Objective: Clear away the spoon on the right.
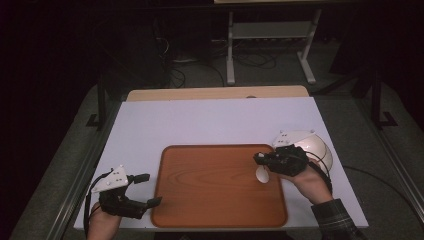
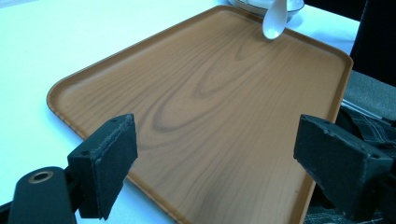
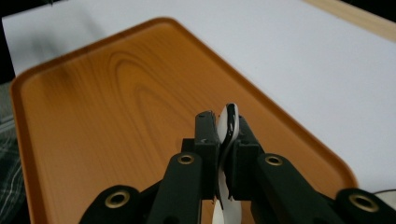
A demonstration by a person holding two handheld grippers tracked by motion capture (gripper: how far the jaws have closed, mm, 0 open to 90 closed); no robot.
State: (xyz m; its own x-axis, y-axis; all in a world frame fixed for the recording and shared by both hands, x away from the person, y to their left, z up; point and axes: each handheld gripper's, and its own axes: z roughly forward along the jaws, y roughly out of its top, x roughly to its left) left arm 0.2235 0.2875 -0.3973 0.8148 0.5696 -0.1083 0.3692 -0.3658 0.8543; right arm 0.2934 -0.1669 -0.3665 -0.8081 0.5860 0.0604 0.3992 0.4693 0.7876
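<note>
High view: my right gripper clamps a white spoon over the tray, bowl just beside the tray. Left gripper view: left gripper gapes wide over the tray's edge. Right gripper view: spoon pinched above the tray.

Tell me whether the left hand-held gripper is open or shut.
Open. In the left gripper view the left hand-held gripper has its two black jaws standing wide apart, with nothing between them but the wooden tray beyond.

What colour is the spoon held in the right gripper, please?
White spoon, clearest in the left gripper view.
</note>
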